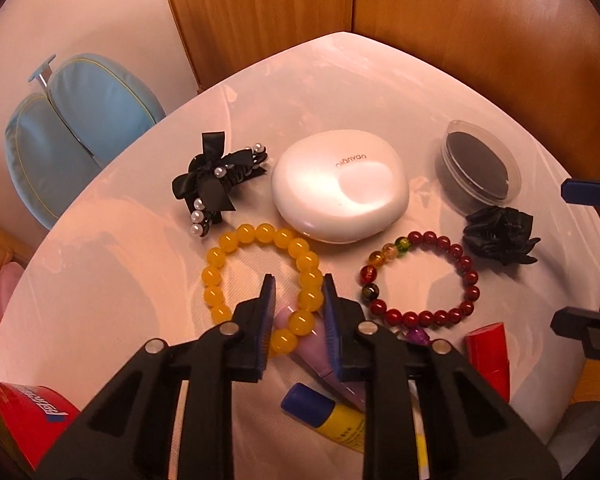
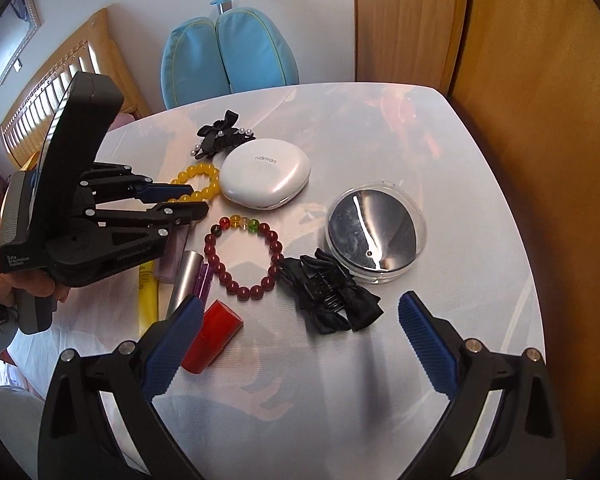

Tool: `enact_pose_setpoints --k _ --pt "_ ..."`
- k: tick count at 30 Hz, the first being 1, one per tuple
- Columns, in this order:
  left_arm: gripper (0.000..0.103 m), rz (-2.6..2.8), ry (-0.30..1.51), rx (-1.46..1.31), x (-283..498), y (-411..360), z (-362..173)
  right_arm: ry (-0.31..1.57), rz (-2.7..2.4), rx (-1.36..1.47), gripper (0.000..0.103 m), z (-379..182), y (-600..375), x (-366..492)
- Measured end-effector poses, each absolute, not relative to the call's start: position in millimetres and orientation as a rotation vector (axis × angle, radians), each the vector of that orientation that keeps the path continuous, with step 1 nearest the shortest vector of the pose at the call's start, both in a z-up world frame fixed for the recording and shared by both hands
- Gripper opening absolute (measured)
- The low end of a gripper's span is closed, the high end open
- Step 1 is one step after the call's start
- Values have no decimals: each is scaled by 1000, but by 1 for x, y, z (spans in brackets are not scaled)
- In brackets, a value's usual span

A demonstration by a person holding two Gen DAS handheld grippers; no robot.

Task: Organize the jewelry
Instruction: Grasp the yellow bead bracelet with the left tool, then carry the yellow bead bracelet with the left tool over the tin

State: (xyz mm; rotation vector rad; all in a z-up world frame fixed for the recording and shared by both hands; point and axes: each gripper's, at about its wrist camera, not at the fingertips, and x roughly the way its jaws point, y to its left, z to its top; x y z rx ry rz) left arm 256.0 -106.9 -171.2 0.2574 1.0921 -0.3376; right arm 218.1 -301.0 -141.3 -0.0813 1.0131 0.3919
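While the left gripper (image 1: pixel 298 284) is held low over the tabletop (image 1: pixel 380 88), its two blue-padded fingers are set on either side of the near-right arc of the yellow bead bracelet (image 1: pixel 236 268); a gap remains between the pads and the beads, so the jaws are parted and nothing is gripped. In the right wrist view the same left gripper (image 2: pixel 198 200) is seen reaching in from the left edge of the tabletop (image 2: pixel 440 360), its tips at the yellow bead bracelet (image 2: pixel 196 182). The right gripper (image 2: pixel 300 312) is spread wide above the near edge, with nothing between its fingers.

The yellow bracelet lies flat toward the middle of the tabletop, just in front of the closed white case (image 1: pixel 340 196), which is marked with lettering. A dark red bead bracelet (image 1: pixel 420 276) with a few coloured beads lies just to its right, apart from it. A black bow clip with pearls (image 1: pixel 212 184) lies beside the white case on its left. A round clear container (image 1: pixel 478 168) with a dark insert is seen toward the right edge, and a black fabric hair clip (image 1: pixel 500 236) rests just in front of it. Near the front edge, a red cylinder (image 2: pixel 212 336), a yellow tube with a blue cap (image 1: pixel 324 412) and a silver tube (image 2: pixel 186 280) are grouped together. A blue chair (image 2: pixel 228 52) stands beyond the far edge.
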Motion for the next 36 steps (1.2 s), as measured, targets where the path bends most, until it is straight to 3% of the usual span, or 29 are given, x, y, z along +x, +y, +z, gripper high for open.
enact_pose_setpoints --k 3,15,36 --pt "12 -365 1099 225 255 -104 -166 1017 384 -67 99 -142 -305 218" --pt "11 -353 979 128 227 -102 -107 944 404 -90 99 -116 -308 195" --pt "11 -131 886 84 88 -51 -39 768 639 -147 99 -60 -247 117"
